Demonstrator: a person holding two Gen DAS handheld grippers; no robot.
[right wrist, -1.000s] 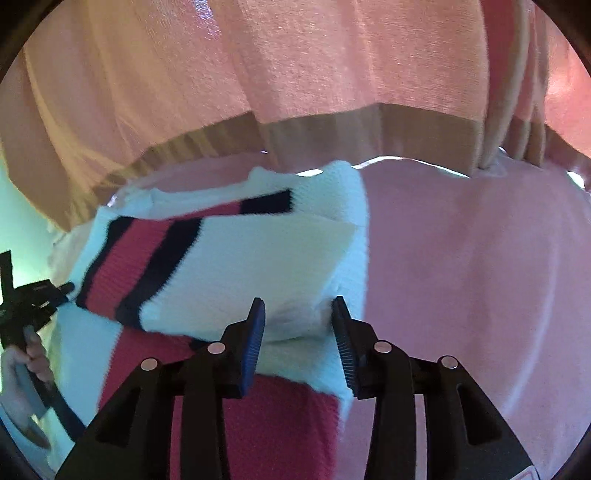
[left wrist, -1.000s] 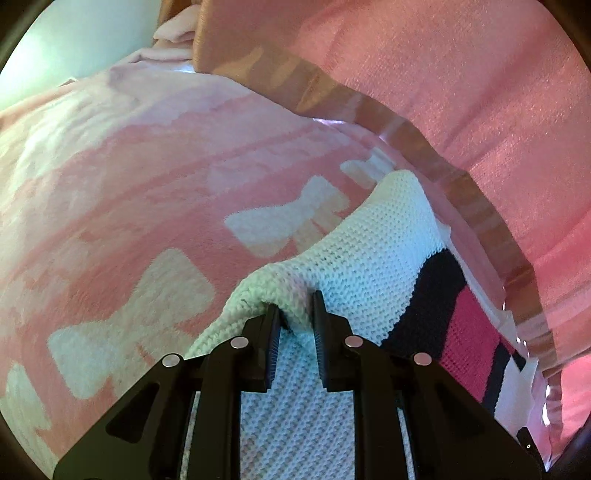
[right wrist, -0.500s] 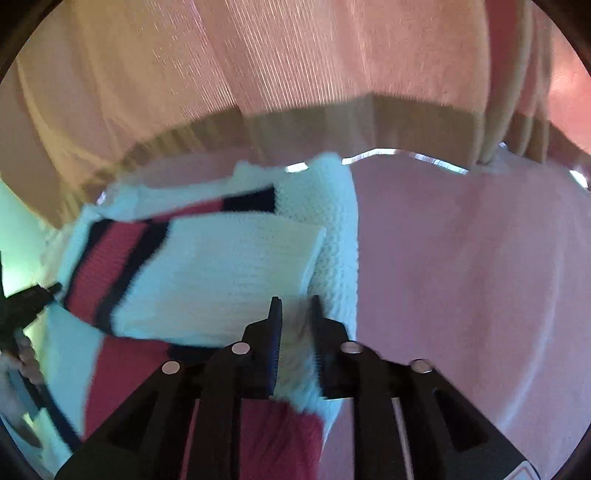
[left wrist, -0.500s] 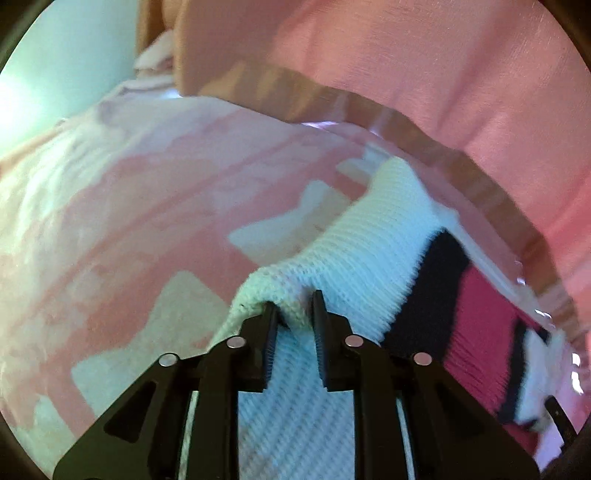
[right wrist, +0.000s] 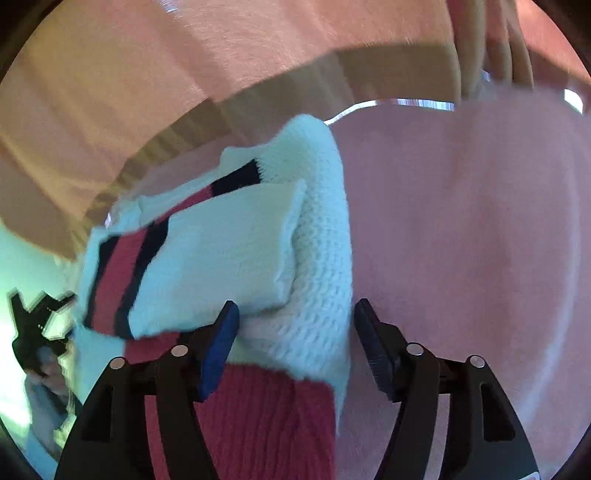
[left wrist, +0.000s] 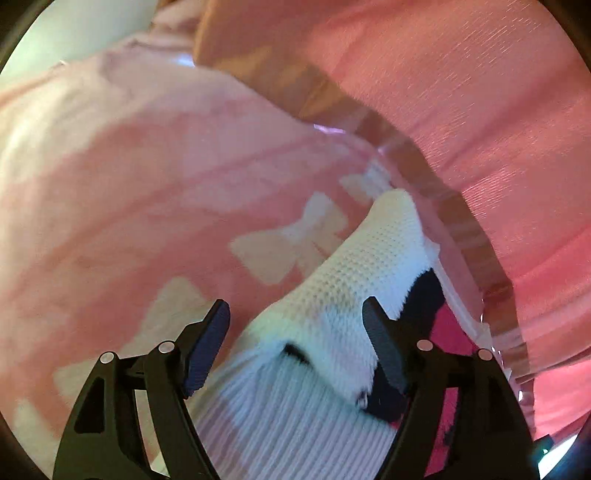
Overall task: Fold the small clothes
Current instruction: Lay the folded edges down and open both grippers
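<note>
A small knitted sweater (left wrist: 354,266), white with black and red stripes, lies folded over on a pink bow-patterned blanket (left wrist: 147,206). My left gripper (left wrist: 295,332) has its jaws opening; the white knit edge lies between the spread pads, which do not press on it. In the right wrist view the same sweater (right wrist: 229,254) shows its doubled layers. My right gripper (right wrist: 295,328) is opening too, with the white folded edge loose between its pads. The left gripper (right wrist: 37,328) and the hand holding it appear blurred at the far left.
A pink curtain with a tan hem (left wrist: 461,110) hangs close behind the sweater, also visible as the curtain (right wrist: 221,59) above it in the right wrist view. Plain pink bedding (right wrist: 461,240) stretches to the right. A pale wall (left wrist: 74,29) shows at the upper left.
Both grippers were pinched on the sweater's white edges; both now have their jaws spread wide and the fabric has dropped loose between them. The cameras shifted slightly lower.
</note>
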